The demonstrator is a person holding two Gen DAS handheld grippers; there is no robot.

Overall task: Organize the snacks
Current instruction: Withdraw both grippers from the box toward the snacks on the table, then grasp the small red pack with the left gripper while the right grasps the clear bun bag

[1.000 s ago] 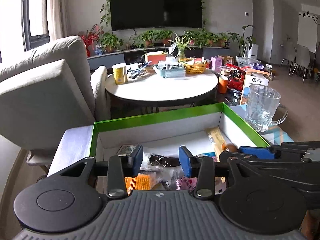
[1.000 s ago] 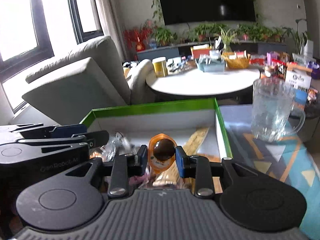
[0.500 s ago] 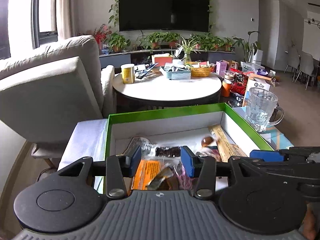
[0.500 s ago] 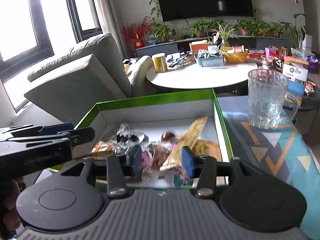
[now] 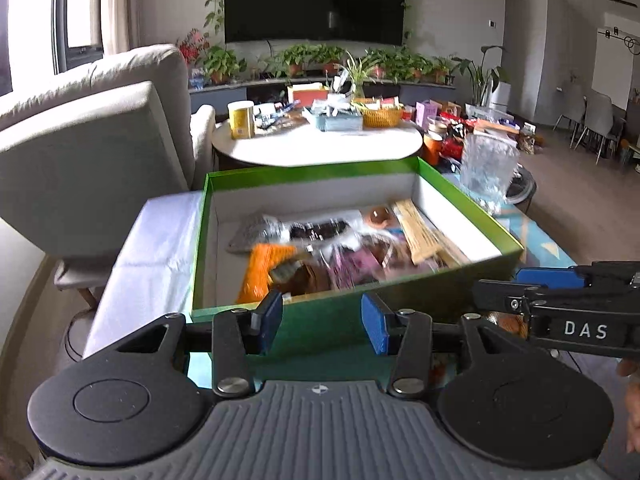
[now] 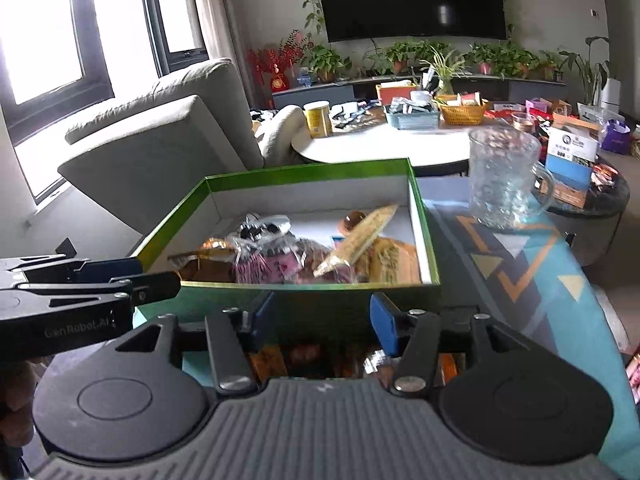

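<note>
Left wrist view: left gripper (image 5: 322, 322) hangs just short of the box's (image 5: 360, 170) near green wall, jaws apart, nothing between the pads. The snacks (image 5: 328, 254) lie piled on the box floor, ahead of and a little above the fingertips in this view, beyond the near wall. An orange packet (image 5: 262, 270) sits at the pile's left; a long tan packet (image 5: 424, 234) runs from near-right toward the far wall, its long axis roughly along the line the gripper points. The right gripper (image 5: 532, 278) shows at the right edge, just beside the box's near-right corner. Right wrist view: right gripper (image 6: 322, 318) is likewise outside the near wall, its jaws having just been opening, with nothing between them. Snacks (image 6: 288, 258) fill the box (image 6: 308, 170); the tan packet (image 6: 362, 240) leans on the pile, tilted up toward the far right. A round brown sweet (image 6: 352, 218) lies just behind it. More wrapped pieces (image 6: 332, 358) lie on the table below the fingers, blurred. A glass mug (image 6: 504, 178) stands to the right, well clear of the box. Judgement: both grippers are about equally near; any next pick outside the box probably lies beneath the right one.
</note>
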